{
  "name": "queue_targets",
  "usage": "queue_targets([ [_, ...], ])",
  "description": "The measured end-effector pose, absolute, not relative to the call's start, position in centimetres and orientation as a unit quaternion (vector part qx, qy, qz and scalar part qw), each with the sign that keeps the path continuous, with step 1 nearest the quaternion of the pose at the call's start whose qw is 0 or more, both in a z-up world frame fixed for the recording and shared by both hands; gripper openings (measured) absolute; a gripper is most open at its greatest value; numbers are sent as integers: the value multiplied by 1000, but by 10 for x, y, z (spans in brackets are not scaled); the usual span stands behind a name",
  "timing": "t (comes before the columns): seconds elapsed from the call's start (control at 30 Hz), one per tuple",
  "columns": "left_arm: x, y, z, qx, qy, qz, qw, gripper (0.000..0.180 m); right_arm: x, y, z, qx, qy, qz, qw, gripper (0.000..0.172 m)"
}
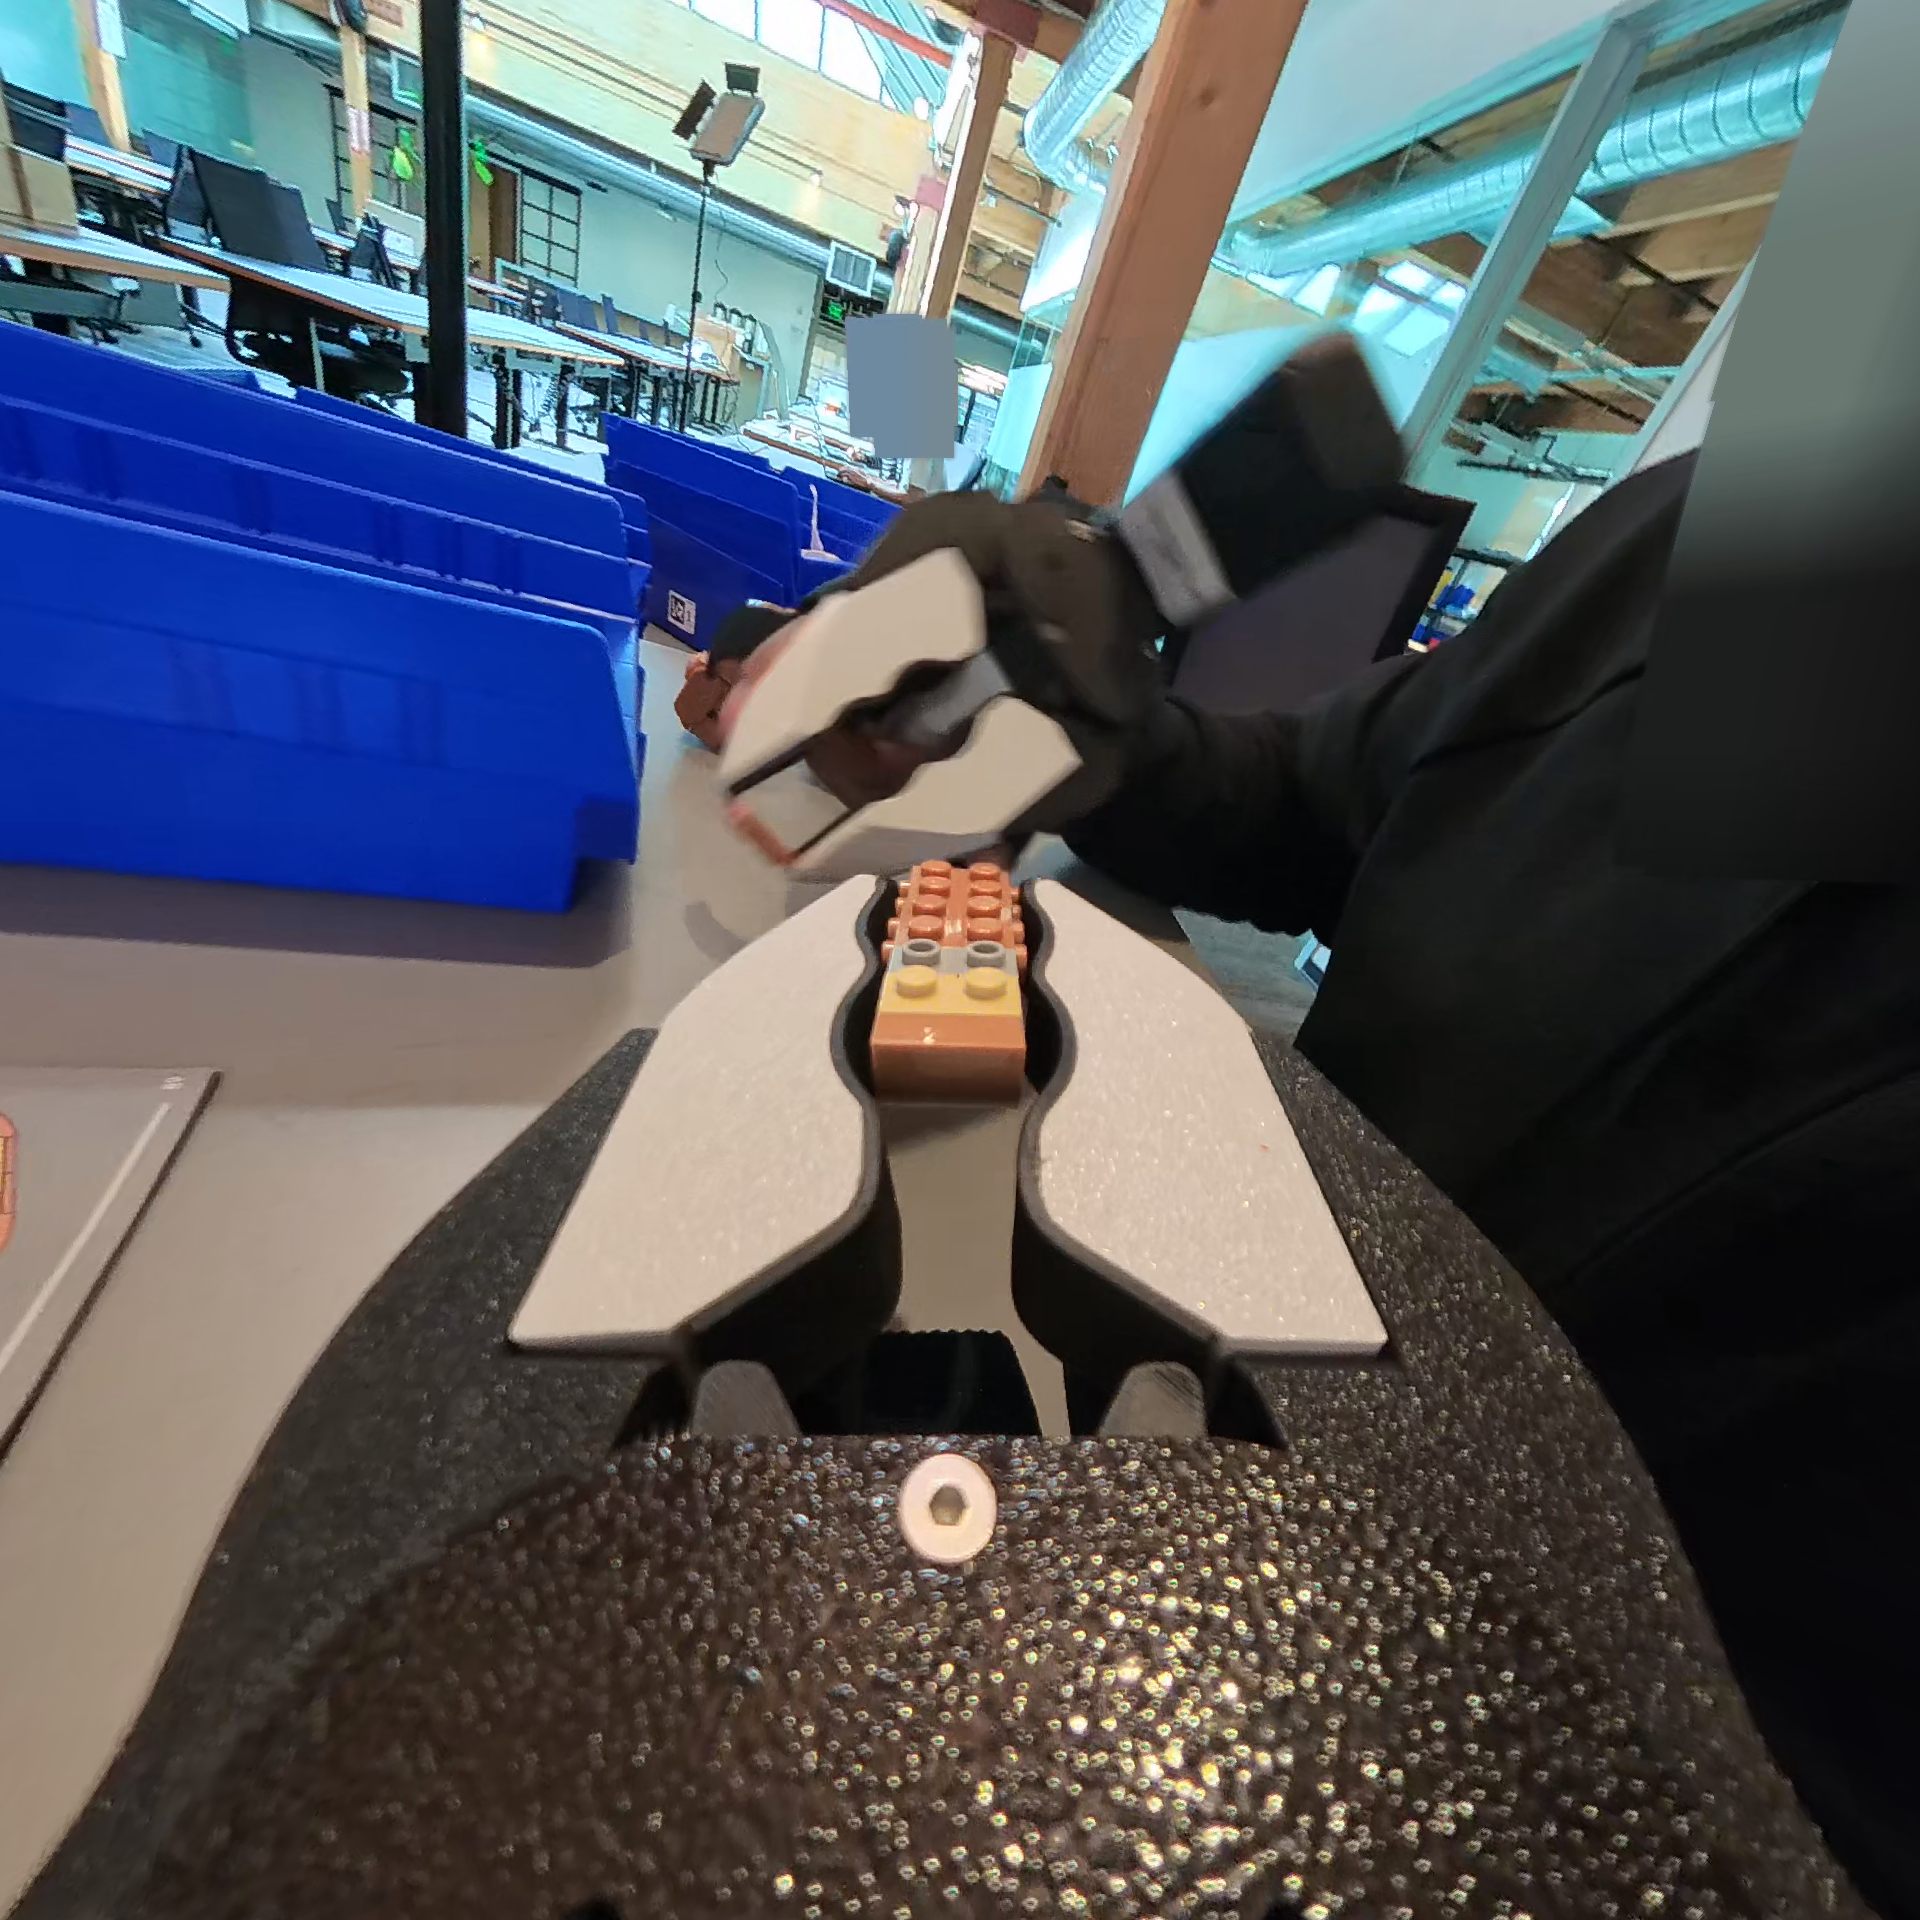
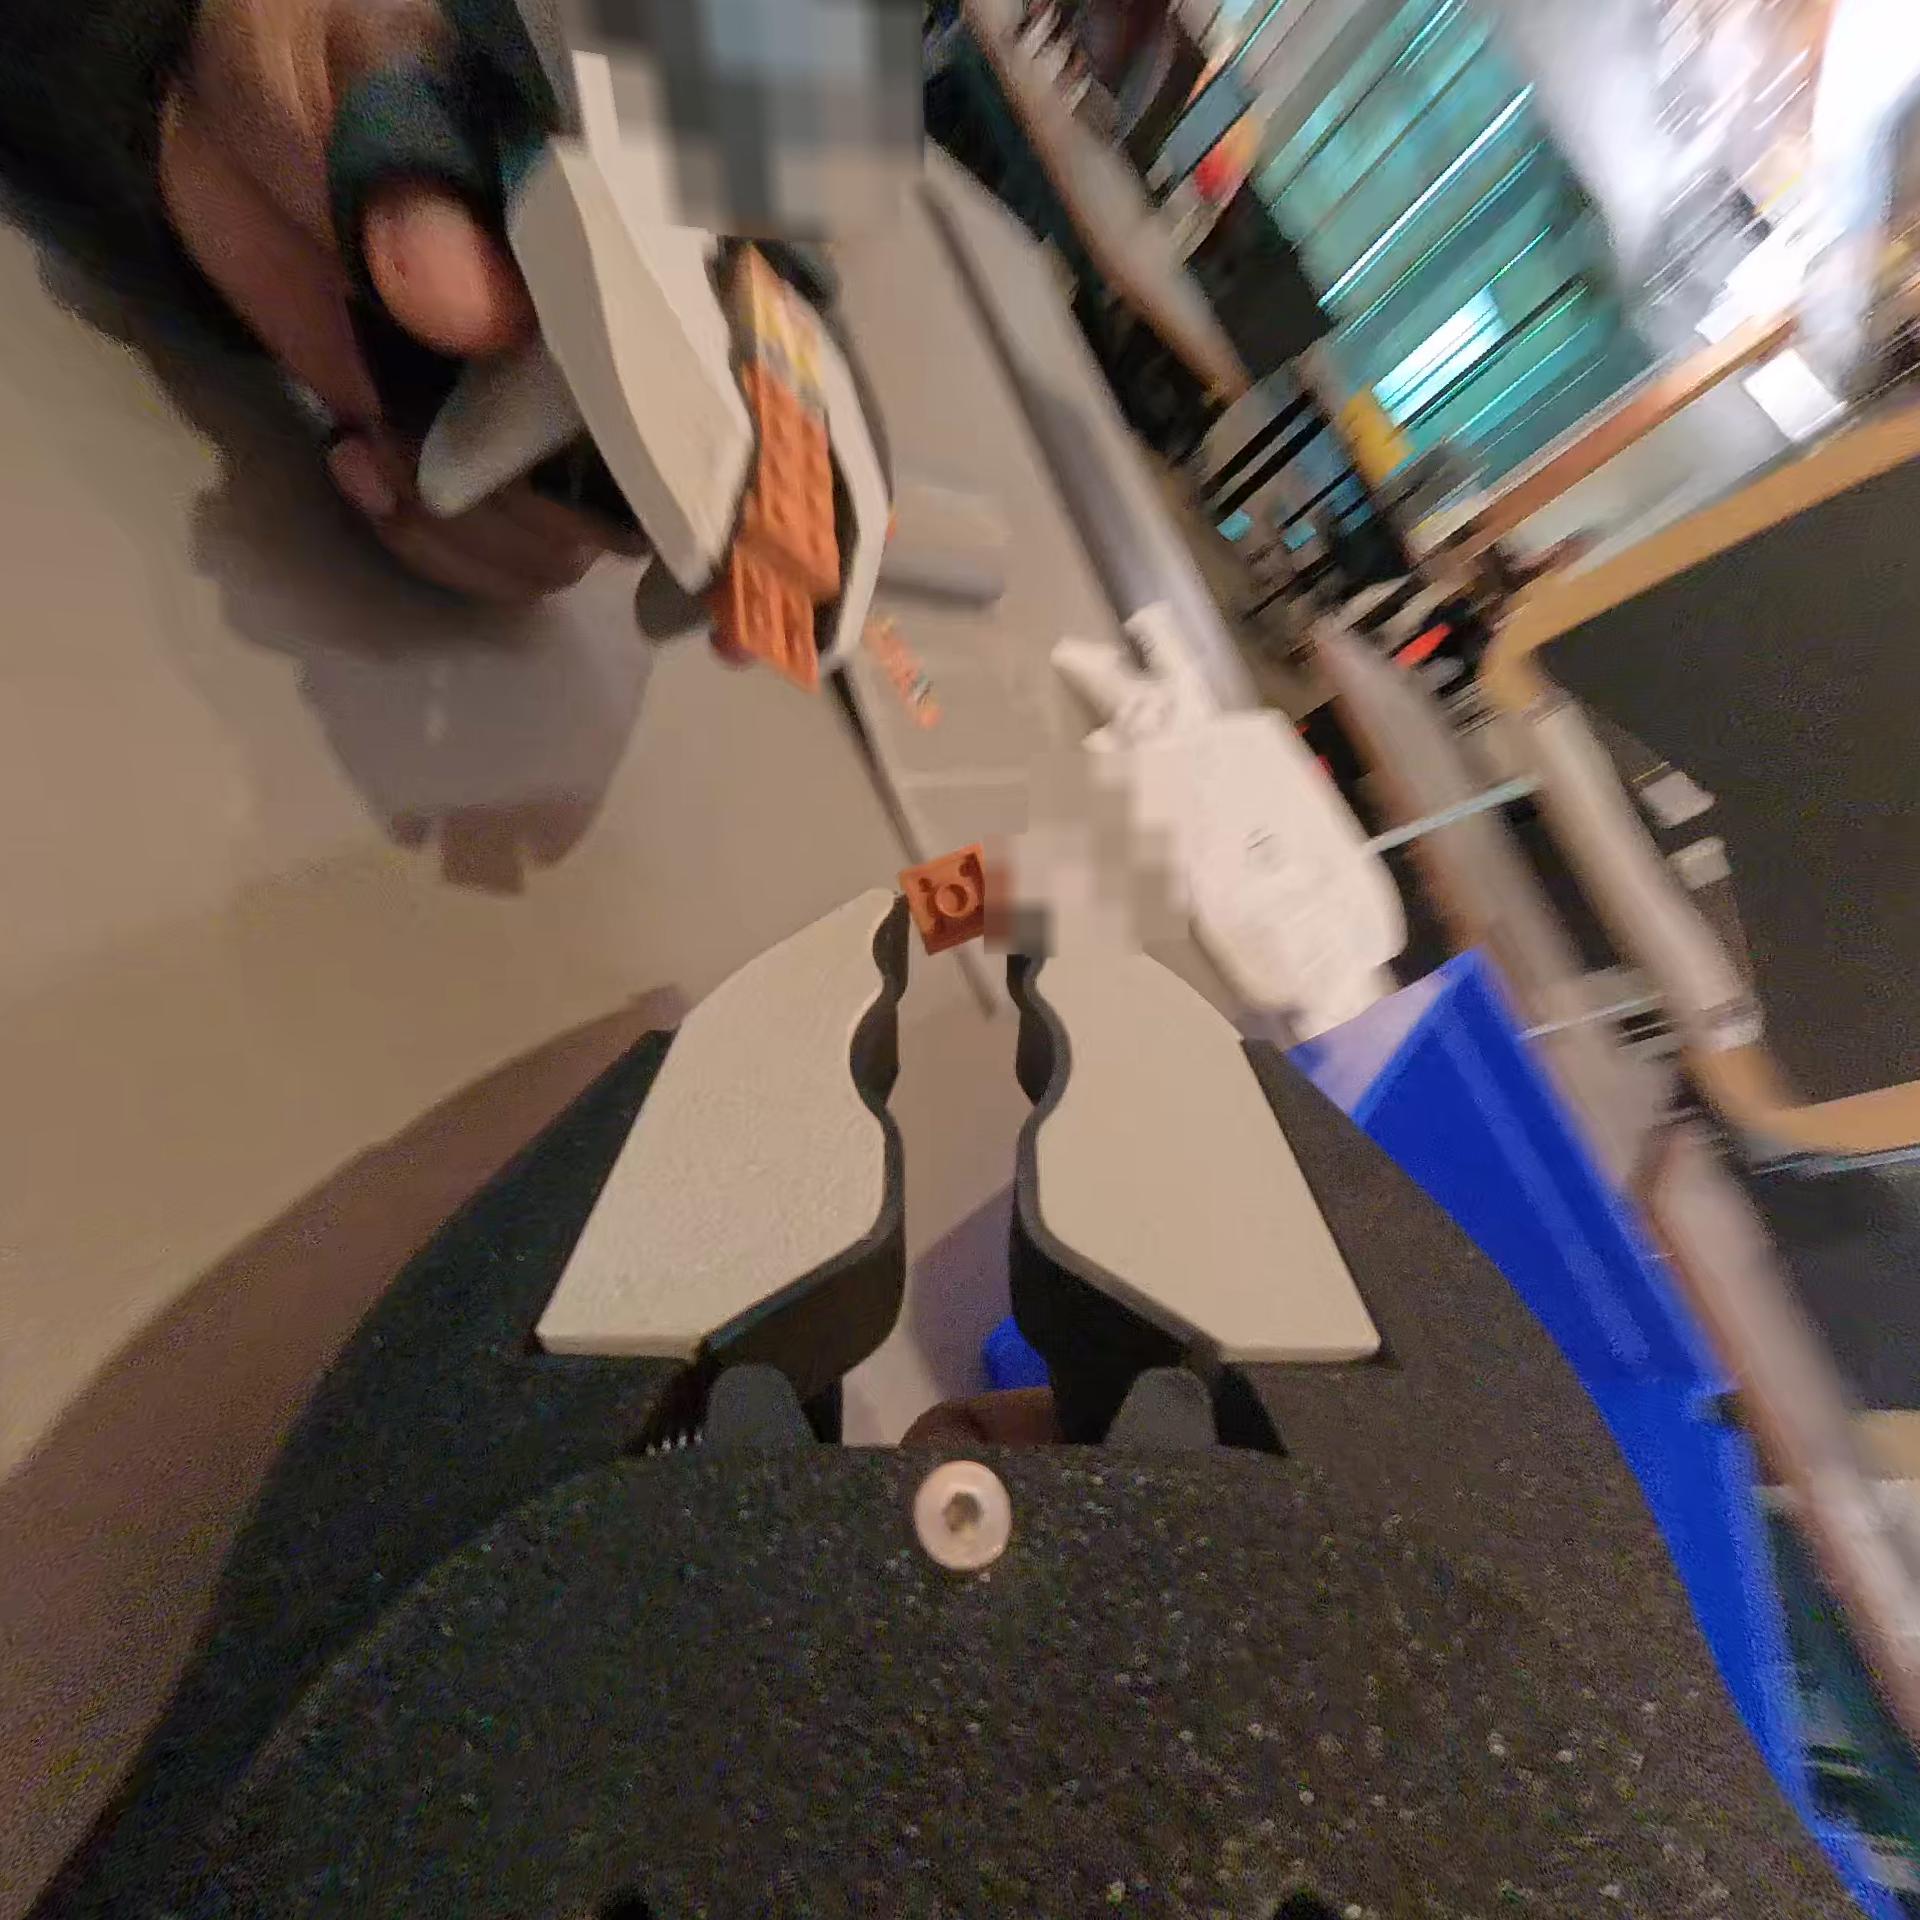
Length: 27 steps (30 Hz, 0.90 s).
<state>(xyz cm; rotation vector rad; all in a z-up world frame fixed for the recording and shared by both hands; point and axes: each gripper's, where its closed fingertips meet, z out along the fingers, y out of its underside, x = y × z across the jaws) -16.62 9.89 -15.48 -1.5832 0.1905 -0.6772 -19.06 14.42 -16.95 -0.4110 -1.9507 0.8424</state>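
My left gripper is shut on a stack of joined bricks: orange-brown studded bricks with a grey and a tan plate on top. It lies lengthwise between the pads and is held above the grey table. The right wrist view shows the same gripper at upper left with the stack in it. My right gripper pinches a small orange plate at its very tips, underside towards the camera. A mosaic patch hides its right tip. In the left wrist view the right gripper hovers just above and beyond the stack's far end.
Blue bins line the table at the left and back. A grey card lies at the left edge. A brown brick piece sits on the table beyond. A white object and a blue bin are at the right. About 5 cm separates my left fingertips from my right.
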Motion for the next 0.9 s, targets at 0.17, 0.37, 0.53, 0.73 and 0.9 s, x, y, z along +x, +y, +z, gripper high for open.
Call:
queue_targets([
  [0.17,-171,99,-153,-689,60,-314,651,21,-194,125,-141,-50,-733,248,632,18],
  [0.37,-175,99,-147,-669,24,-348,656,21,-190,114,-130,54,-653,137,743,17],
  [0.53,-171,97,-138,-636,6,-398,661,21,-184,108,-114,103,-571,77,811,17],
  [0.73,-167,93,-125,-600,-4,-439,669,21,-178,100,-108,138,-512,37,847,17],
  [0.9,-166,92,-120,-588,-10,-452,671,21,-177,98,-103,163,-480,4,862,17],
])
